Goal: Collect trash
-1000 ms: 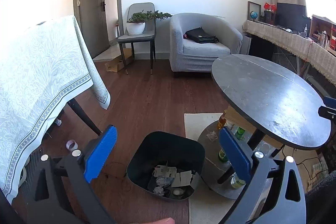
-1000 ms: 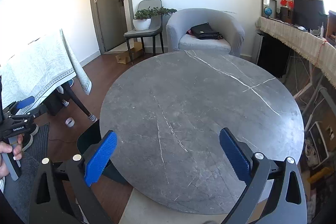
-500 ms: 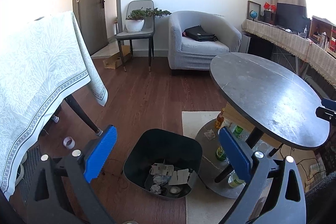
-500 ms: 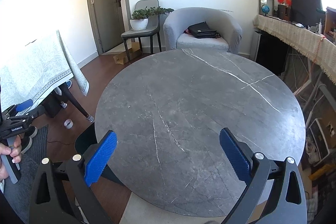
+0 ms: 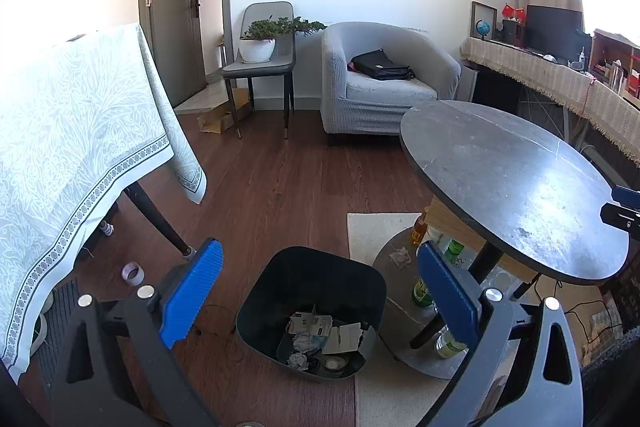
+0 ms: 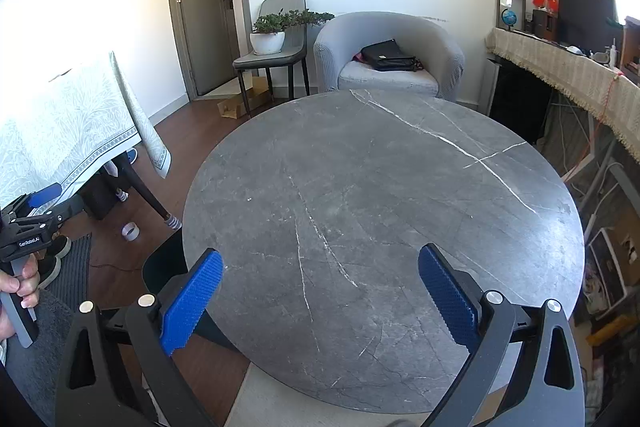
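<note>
Two grippers, both spread wide and both empty. The left gripper [image 5: 318, 291] hangs over the bin [image 5: 312, 311] at lower centre of its view, and the trash [image 5: 320, 335] sits in the bin's bottom: crumpled paper balls, flat cards or wrappers, a small round lid-like piece. The right gripper [image 6: 320, 291] hovers above the table [image 6: 380, 227], whose grey top looks bare.

What could still be picked up? A crumpled scrap [image 5: 400, 255] lies on the round base under the table, right of the bin, and a tape roll [image 5: 135, 273] stands on the floor at lower left; whether the roll counts as trash I cannot tell.

My read on handling: the scrap is featherlight and soft, so it will squash rather than slip; pinch it across its bulk, fingers closing fully. The roll would be stiffer, best gripped across its rim.
</note>
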{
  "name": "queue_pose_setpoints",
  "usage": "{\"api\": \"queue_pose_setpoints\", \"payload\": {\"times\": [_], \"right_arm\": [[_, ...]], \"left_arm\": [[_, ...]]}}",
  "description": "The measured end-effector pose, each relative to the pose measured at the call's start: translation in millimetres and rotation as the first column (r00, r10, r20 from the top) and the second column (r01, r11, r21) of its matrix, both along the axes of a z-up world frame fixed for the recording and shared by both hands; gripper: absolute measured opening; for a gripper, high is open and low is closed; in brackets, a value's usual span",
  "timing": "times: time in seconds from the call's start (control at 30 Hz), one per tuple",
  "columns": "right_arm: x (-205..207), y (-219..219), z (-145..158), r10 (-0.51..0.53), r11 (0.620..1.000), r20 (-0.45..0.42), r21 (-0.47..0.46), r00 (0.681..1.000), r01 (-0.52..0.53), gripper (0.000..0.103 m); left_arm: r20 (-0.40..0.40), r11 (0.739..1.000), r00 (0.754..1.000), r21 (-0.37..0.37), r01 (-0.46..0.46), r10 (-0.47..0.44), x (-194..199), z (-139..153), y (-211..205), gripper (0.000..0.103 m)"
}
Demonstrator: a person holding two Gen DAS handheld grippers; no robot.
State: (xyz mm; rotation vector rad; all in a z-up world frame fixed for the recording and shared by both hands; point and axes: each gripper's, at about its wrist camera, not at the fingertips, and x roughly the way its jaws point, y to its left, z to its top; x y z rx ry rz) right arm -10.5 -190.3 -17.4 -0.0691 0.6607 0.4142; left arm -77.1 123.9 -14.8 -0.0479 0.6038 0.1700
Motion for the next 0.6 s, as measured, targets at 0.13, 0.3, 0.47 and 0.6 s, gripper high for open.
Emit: {"api": "queue_pose_setpoints", "payload": {"times": [0.13, 0.3, 0.47, 0.6], "right_arm": [[0.1, -0.2, 0.1, 0.001, 1.000, 0.000, 0.000, 1.000, -0.001, 0.099], [-0.3, -0.2, 0.1, -0.002, 1.000, 0.003, 0.004, 1.000, 0.002, 0.099], [0.0, 0.0, 0.5, -0.002, 1.000, 0.003, 0.003, 1.000, 0.002, 0.099], [0.0, -0.7, -0.2, -0.003, 1.000, 0.002, 0.005, 1.000, 0.003, 0.099]], "left_arm": [[0.001, 1.000, 1.000, -0.004, -0.001, 0.001, 0.0, 0.5, -0.5, 0.099], [0.002, 1.000, 1.000, -0.010, -0.004, 0.004, 0.4, 0.3, -0.6, 0.099], [0.001, 1.000, 1.000, -0.005, -0.002, 0.002, 0.2, -0.1, -0.4, 0.099], [0.001, 1.000, 1.000, -0.004, 0.000, 0.000, 0.3, -0.6, -0.9, 0.099]]}}
